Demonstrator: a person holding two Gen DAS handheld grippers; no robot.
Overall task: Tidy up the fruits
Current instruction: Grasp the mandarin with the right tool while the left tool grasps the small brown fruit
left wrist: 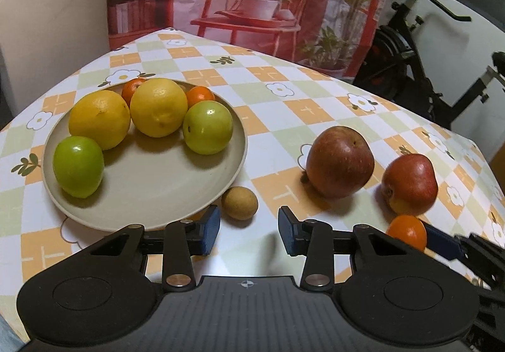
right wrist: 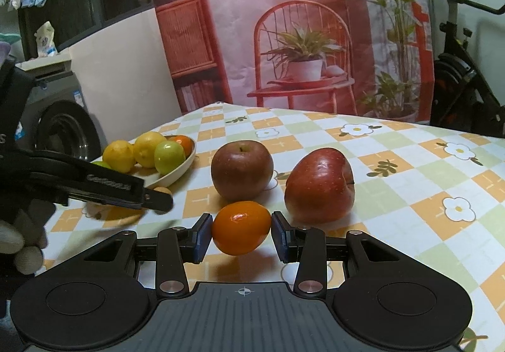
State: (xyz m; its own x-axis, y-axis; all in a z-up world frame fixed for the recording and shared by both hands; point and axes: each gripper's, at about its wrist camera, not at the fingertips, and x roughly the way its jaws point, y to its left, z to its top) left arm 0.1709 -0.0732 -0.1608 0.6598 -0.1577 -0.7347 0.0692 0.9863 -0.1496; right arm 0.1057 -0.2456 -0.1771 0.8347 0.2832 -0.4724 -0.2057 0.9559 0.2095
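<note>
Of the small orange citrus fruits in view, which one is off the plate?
The small orange fruit gripped between the right gripper pads, just in front of the two red apples. The other two sit at the back of the plate, behind the lemons.

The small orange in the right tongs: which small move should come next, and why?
Probably carry the small orange, clamped in the right tongs, leftward to the plate. The plate already holds fruits and has bare room at its near side.
</note>
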